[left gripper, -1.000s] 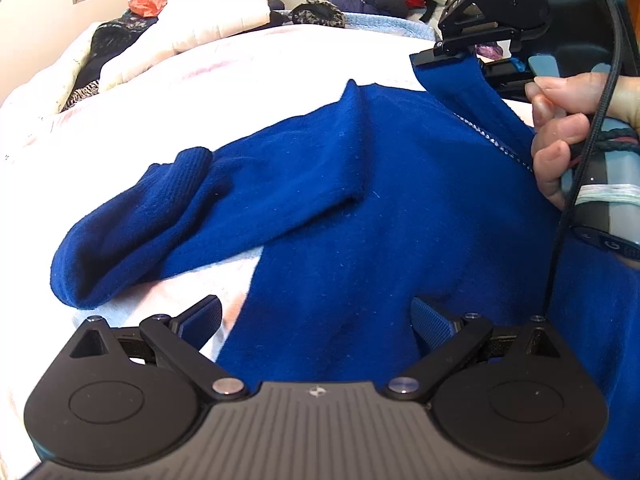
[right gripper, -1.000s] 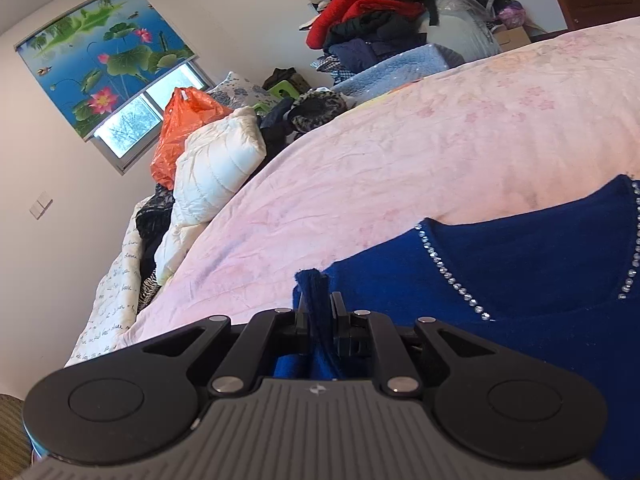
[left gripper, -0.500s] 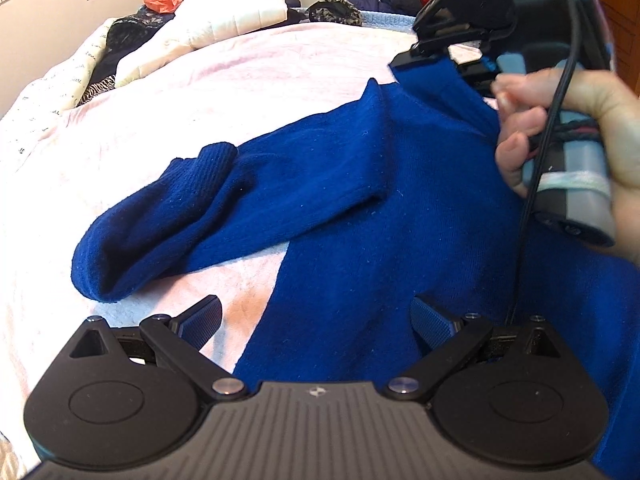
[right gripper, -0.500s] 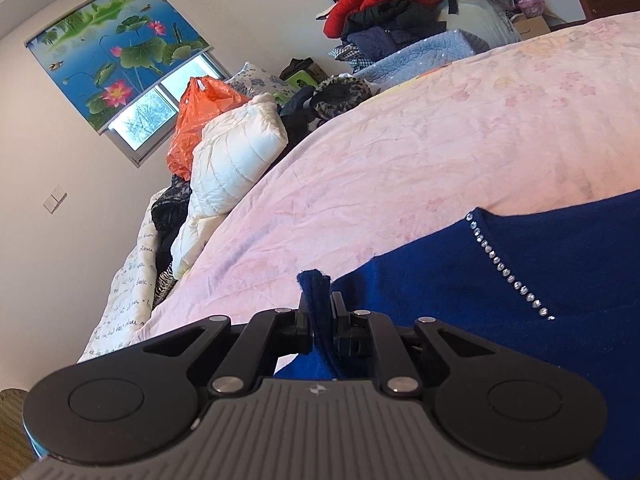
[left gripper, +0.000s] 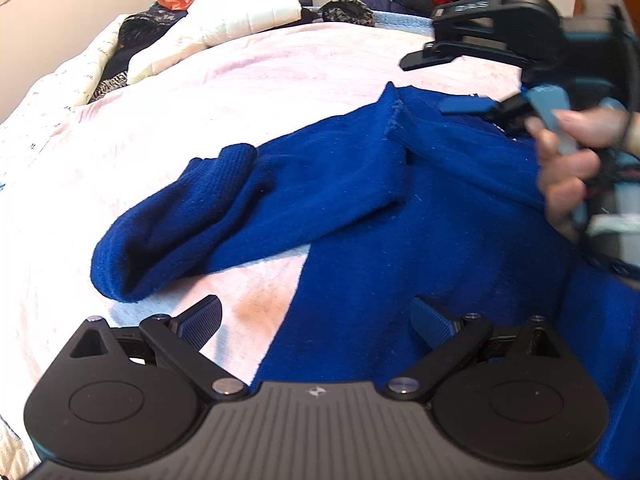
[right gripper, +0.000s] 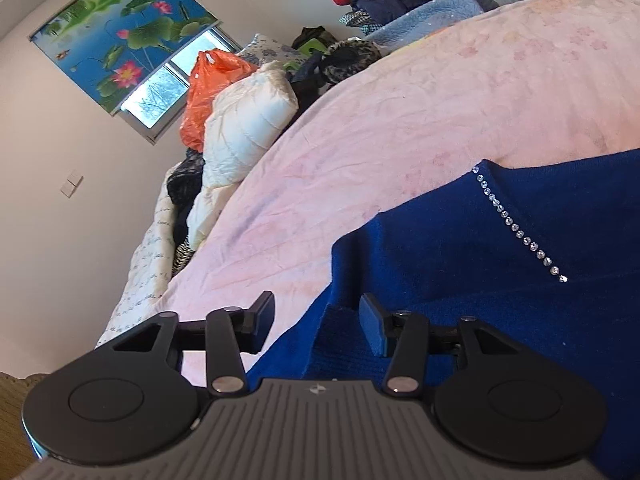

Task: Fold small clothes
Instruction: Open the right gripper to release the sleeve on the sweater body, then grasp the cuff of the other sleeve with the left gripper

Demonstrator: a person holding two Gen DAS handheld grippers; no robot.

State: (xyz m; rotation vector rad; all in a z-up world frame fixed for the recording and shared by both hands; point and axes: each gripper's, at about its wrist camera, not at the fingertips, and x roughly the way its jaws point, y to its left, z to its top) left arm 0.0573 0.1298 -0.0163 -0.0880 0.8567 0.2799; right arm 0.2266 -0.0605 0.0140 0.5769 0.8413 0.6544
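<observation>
The blue sweater's (right gripper: 500,280) shoulder has just been released by the right tool (right gripper: 316,322), its jaws opening; the left tool (left gripper: 316,320) is held open, empty.

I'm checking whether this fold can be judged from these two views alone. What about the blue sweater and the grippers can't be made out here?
- Blue sweater: its right side and hem run off the left wrist view's edge; the hand covers part.
- Its neckline: only one rhinestone row shows in the right wrist view; the rest is cut off.
- Right gripper: blurred in the left wrist view.
- Sleeve: its underside is hidden.
</observation>
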